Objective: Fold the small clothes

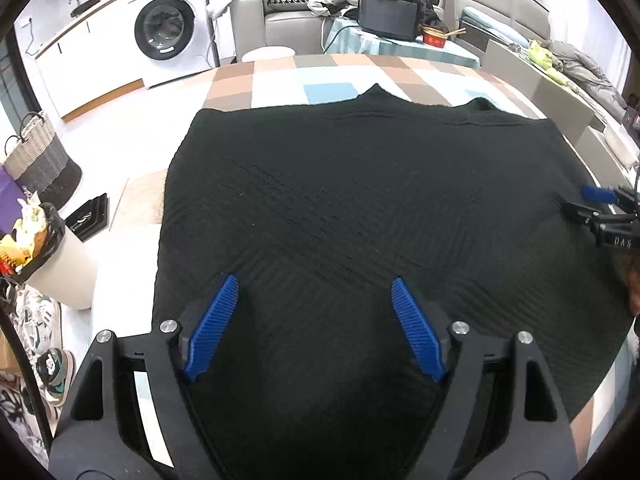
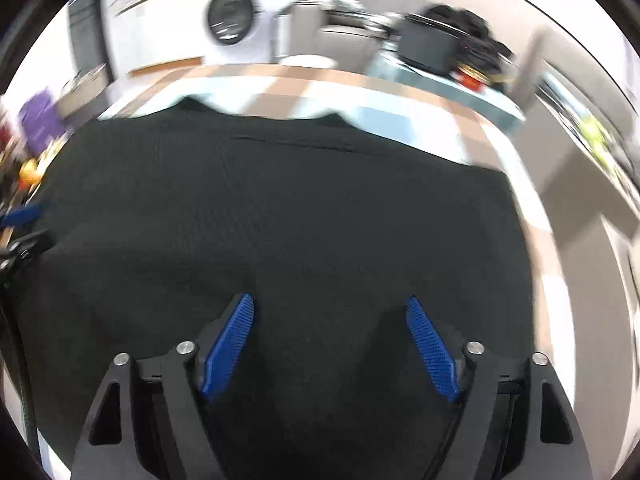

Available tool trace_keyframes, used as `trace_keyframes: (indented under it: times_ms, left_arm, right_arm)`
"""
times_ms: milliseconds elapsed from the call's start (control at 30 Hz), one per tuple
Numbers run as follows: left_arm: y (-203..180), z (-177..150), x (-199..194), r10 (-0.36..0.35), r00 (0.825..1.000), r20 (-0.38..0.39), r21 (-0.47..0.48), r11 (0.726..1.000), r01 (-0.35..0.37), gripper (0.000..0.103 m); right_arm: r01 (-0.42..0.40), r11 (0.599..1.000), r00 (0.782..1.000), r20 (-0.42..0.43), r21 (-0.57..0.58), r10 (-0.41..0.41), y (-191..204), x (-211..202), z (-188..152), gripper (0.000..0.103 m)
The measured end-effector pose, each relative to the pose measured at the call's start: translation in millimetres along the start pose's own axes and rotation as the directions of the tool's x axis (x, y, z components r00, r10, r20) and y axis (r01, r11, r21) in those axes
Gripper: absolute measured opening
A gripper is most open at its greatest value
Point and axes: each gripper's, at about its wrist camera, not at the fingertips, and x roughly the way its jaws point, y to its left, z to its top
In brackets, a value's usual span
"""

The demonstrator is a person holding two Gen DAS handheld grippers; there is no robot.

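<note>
Both tools spread, empty | left tool (image 1: 314, 292), right tool (image 2: 330, 310) above black garment (image 1: 360, 200)

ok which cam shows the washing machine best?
Left wrist view. The washing machine is sharp there, with its round door and control panel clear, standing beside the white counter. The right wrist view also has it at the top, but smeared by motion blur, so only the door ring and white body read.

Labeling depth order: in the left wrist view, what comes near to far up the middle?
left gripper → black garment → checked table cover → monitor
</note>
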Motion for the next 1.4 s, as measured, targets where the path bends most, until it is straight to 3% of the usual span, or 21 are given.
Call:
trace_keyframes:
  times_ms: [133,300,333,400,500,567,667,800,933,1000,1100,1233,1300,1400]
  left_arm:
    - [-30.4,11.1,-3.6,-0.11,0.994,0.02,0.046,0.993,0.109,0.078]
    - [-74.3,26.4,30.7,-0.127,0.99,-0.054,0.151,0.979,0.134,0.078]
    - [-74.4,27.9,31.6,-0.111,0.994,-0.022,0.159,0.981,0.114,0.078]
    - [-67.1,29.6,31.3,-0.116,0.993,-0.023,0.144,0.982,0.118,0.08]
    - [-47.7,24.8,27.1,-0.11,0.994,-0.013,0.101,0.989,0.111,0.086]
    - [-34.0,19.6,23.7,-0.109,0.994,-0.008,0.084,0.99,0.109,0.087]
    - [-28.6,21.1,20.6,-0.106,0.994,-0.01,0.054,0.993,0.106,0.086]
    - [-36.1,34.4,14.6,-0.142,0.99,0.015,0.062,0.988,0.14,0.084]
    - [-51.3,46.7,41.8,-0.081,0.996,-0.02,0.094,0.992,0.083,0.086]
    - [-44.6,49.0,43.4,-0.088,0.996,-0.005,0.067,0.994,0.088,0.086]
    - [-26.8,46.3,40.0,-0.002,1.0,-0.003,0.06,0.998,0.002,0.086]
    - [9.4,24.6,12.4,0.056,0.998,-0.002,0.002,0.998,-0.056,0.084]
    - [20.7,6.7,-7.5,0.05,0.999,0.016,-0.043,0.998,-0.049,0.084]
    - [20.4,-21.9,-30.9,0.006,0.999,0.031,-0.087,0.996,-0.003,0.084]
  right_arm:
    - [-0.021,0.999,1.0,0.021,-0.026,0.022,12.2,-8.3,6.3,0.08]
    - [-0.139,0.982,0.989,0.022,-0.124,0.143,65.3,2.9,23.1,0.08]
    - [-0.129,0.982,0.991,0.006,-0.138,0.131,70.9,10.6,24.6,0.08]
    - [-0.137,0.981,0.99,0.013,-0.135,0.14,65.0,12.4,25.7,0.08]
    - [-0.031,0.994,0.999,0.023,-0.104,0.034,33.0,12.4,22.7,0.081]
    - [0.0,1.0,1.0,0.009,-0.009,0.0,-4.6,13.4,19.3,0.081]
    - [0.049,0.999,0.999,0.002,0.015,-0.049,-22.0,7.2,14.1,0.081]
    - [-0.023,1.0,1.0,0.019,0.0,0.023,-1.5,2.1,20.2,0.081]
    - [-0.091,0.994,0.995,0.028,-0.063,0.093,43.9,12.7,32.9,0.081]
    - [-0.093,0.99,0.995,0.031,-0.109,0.096,58.7,19.1,35.8,0.081]
    - [-0.064,0.992,0.997,0.028,-0.11,0.067,44.2,19.5,37.0,0.081]
    - [0.035,0.999,0.999,0.004,-0.009,-0.035,-0.7,14.7,30.3,0.082]
    - [0.07,0.997,0.998,0.001,0.019,-0.07,-7.5,3.3,19.2,0.082]
    - [-0.01,1.0,1.0,0.008,-0.008,0.01,11.6,-13.7,3.6,0.082]
